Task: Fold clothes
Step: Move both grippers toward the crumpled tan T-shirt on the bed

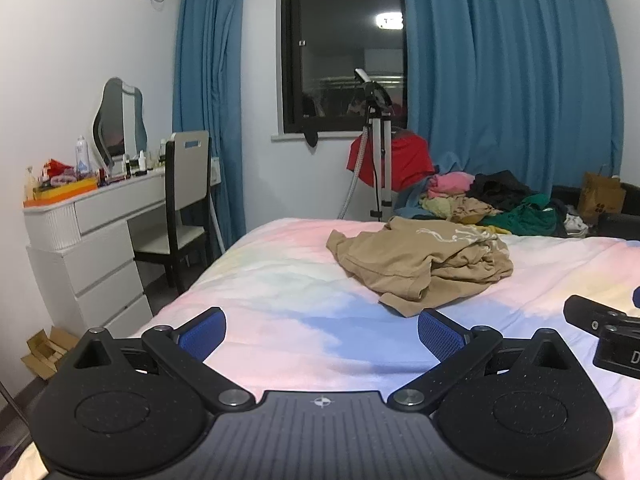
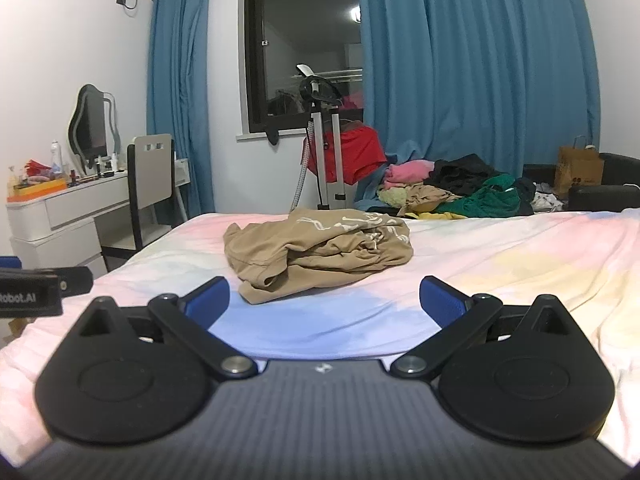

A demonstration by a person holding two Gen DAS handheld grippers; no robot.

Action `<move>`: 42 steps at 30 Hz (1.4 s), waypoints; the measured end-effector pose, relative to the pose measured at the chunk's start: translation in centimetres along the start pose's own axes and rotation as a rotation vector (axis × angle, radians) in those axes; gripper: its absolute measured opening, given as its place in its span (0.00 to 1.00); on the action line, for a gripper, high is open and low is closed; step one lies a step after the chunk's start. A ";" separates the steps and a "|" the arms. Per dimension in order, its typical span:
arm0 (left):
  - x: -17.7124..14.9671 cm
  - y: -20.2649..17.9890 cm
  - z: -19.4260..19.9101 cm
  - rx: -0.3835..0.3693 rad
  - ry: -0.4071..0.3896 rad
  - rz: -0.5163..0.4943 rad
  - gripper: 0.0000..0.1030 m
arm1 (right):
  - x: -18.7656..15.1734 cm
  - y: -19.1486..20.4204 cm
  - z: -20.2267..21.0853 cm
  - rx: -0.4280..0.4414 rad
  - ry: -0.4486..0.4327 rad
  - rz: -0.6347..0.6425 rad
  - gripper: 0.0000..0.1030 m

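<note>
Left wrist view: left gripper (image 1: 322, 330) spread wide, holding nothing. Tan garment (image 1: 420, 262) lies crumpled right of centre on the pastel bedsheet (image 1: 280, 300); long axis runs roughly left-right. Looks soft, light, limp.

Right wrist view: right gripper (image 2: 324, 300) likewise released. Garment (image 2: 320, 250) at frame centre, hemmed edge nearest; that edge seems the best hold.

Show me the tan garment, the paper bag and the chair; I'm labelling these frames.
tan garment (image 2: 320, 248): right wrist view, middle of the crumpled heap.
paper bag (image 2: 578, 168): right wrist view, its front face.
chair (image 1: 188, 168): left wrist view, its backrest.
</note>
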State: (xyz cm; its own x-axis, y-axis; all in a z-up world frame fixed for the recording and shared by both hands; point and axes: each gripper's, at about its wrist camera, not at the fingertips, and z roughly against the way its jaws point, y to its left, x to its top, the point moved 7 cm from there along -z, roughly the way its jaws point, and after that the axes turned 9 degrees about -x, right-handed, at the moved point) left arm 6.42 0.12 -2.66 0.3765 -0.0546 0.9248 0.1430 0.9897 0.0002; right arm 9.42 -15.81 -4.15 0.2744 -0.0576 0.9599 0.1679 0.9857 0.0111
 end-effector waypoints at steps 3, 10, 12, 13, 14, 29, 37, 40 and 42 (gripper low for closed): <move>-0.1 -0.3 0.2 0.004 -0.011 -0.012 1.00 | -0.2 0.2 0.2 0.003 -0.005 -0.015 1.00; -0.4 -0.6 0.1 0.003 -0.006 -0.024 1.00 | -0.3 -0.3 0.2 0.018 0.016 -0.053 1.00; -0.1 -0.5 1.4 -0.002 -0.016 -0.027 1.00 | -0.3 -0.3 0.4 0.017 0.013 -0.049 1.00; 0.0 -0.5 1.7 -0.004 -0.019 -0.027 1.00 | -0.2 -0.3 0.6 0.016 0.012 -0.048 1.00; 0.0 -0.5 1.8 -0.004 -0.020 -0.026 1.00 | -0.2 -0.3 0.7 0.015 0.010 -0.046 1.00; -0.2 -0.7 2.0 -0.005 -0.017 -0.044 1.00 | -0.4 -0.5 0.5 0.021 0.033 -0.069 1.00; -0.2 -0.8 1.5 0.023 -0.058 -0.070 1.00 | 0.7 -1.5 1.4 -0.003 -0.028 -0.151 1.00; -0.2 -0.9 1.2 0.042 -0.087 -0.088 1.00 | 2.2 -2.0 3.0 -0.014 -0.134 -0.166 1.00; -0.1 -1.1 0.8 0.048 -0.105 -0.098 1.00 | 3.0 -2.1 4.1 -0.050 -0.209 -0.139 1.00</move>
State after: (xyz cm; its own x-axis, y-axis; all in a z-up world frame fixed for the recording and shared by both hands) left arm 5.44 -0.90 -2.48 0.2645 -0.1393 0.9543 0.1289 0.9857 0.1081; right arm 6.02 -17.41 -0.18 0.0446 -0.1529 0.9872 0.2380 0.9614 0.1381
